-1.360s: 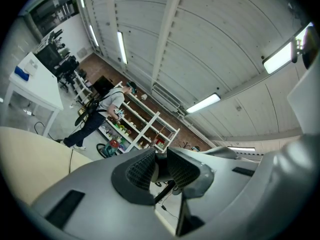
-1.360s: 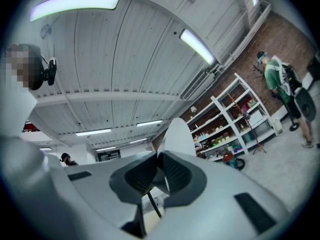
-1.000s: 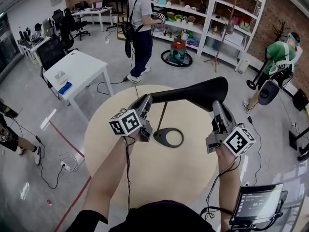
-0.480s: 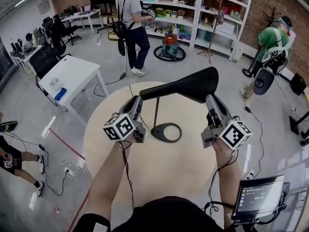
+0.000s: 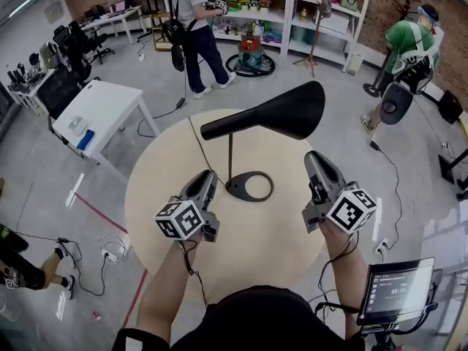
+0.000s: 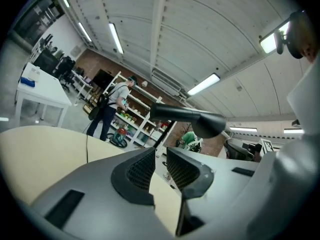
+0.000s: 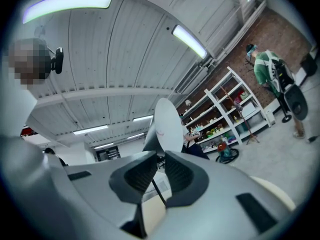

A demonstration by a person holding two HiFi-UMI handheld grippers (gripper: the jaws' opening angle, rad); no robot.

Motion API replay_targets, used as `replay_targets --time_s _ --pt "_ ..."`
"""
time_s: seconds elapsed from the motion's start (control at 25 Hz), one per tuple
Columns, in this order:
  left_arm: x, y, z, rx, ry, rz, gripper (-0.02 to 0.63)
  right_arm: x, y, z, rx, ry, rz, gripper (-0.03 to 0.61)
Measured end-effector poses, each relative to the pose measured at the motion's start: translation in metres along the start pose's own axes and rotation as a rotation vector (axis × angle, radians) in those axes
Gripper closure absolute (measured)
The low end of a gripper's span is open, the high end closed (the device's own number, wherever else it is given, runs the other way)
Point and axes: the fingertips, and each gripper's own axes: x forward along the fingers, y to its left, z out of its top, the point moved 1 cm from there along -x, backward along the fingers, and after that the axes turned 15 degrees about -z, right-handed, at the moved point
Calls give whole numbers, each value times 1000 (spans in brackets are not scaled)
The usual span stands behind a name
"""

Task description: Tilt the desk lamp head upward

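Standing upright, black desk lamp [image 5: 252, 121] with long tapered head [image 5: 281, 110], thin stem [image 5: 230, 159], ring base [image 5: 232, 187], centred on round pale wooden table [image 5: 164, 178]: judged light, rigid, top-heavy, best gripped at the head's broad end; grey left gripper [image 5: 207, 175] and right gripper [image 5: 313, 158] flank it, clear, jaws pressed together, empty.

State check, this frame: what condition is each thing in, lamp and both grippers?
Desk lamp: standing on the round table, touched by neither gripper.
Left gripper: fingers nearly together, nothing between them.
Right gripper: fingers nearly together, nothing between them.
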Motion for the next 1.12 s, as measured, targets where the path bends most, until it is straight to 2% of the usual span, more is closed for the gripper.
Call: replay_targets --time_s 0.16,0.36,0.72,0.88,1.12 --pt "-21 -16 -37 -7 79 -24 552 -15 7 -23 -141 45 -7 535" --pt "-64 -24 -86 -38 178 10 552 -38 -5 -67 -285 135 -38 535" --pt "-132 -23 -151 -134 308 92 552 -59 -12 -117 -261 223 -100 535" --pt "-134 -31 -161 -156 326 85 552 -72 -19 -137 -208 260 -146 535" --pt "-126 -34 -174 -198 329 68 552 -89 -9 -177 -155 326 -131 535"
